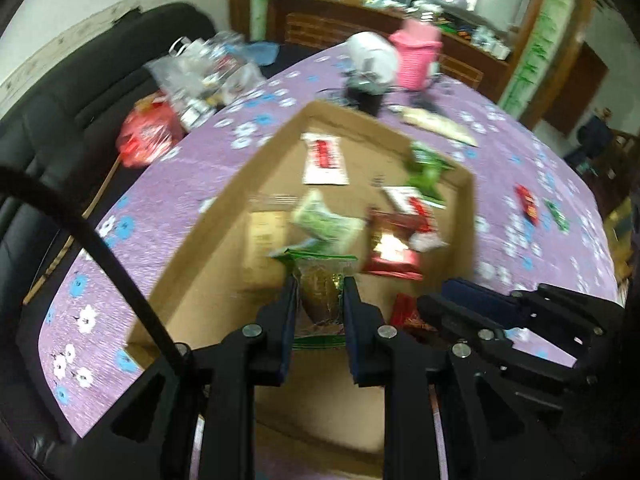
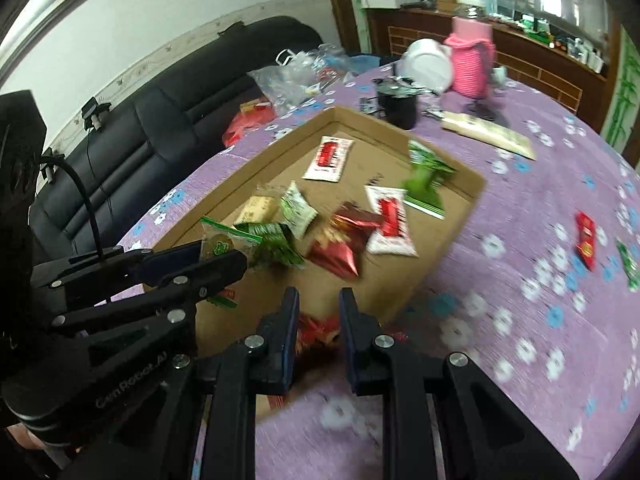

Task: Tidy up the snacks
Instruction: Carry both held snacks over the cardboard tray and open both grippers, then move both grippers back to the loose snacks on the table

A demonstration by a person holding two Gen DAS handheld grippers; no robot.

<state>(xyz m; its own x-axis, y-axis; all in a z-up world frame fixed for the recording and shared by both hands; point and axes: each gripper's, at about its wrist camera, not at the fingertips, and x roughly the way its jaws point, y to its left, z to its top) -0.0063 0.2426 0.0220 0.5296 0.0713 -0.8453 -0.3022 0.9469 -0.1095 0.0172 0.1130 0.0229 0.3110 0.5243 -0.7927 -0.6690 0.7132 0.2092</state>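
Note:
A shallow cardboard tray (image 1: 224, 216) (image 2: 452, 240) lies on the purple flowered tablecloth and holds several snack packets: white-red, green and dark red ones. My left gripper (image 1: 320, 292) is shut on a green-edged clear snack packet (image 1: 322, 292) and holds it over the tray's near part. It shows in the right wrist view (image 2: 224, 256) at the left, with the packet (image 2: 228, 242) between its fingers. My right gripper (image 2: 319, 312) is shut on a red snack packet (image 2: 320, 328) above the tray's near edge. It also shows in the left wrist view (image 1: 456, 292).
A red packet (image 2: 585, 240) and a green packet (image 2: 628, 260) lie loose on the cloth at the right. At the table's far end stand a black cup (image 2: 398, 106), a white jar (image 2: 428, 64) and a pink basket (image 2: 470, 60). A black sofa (image 2: 160, 112) with bags is on the left.

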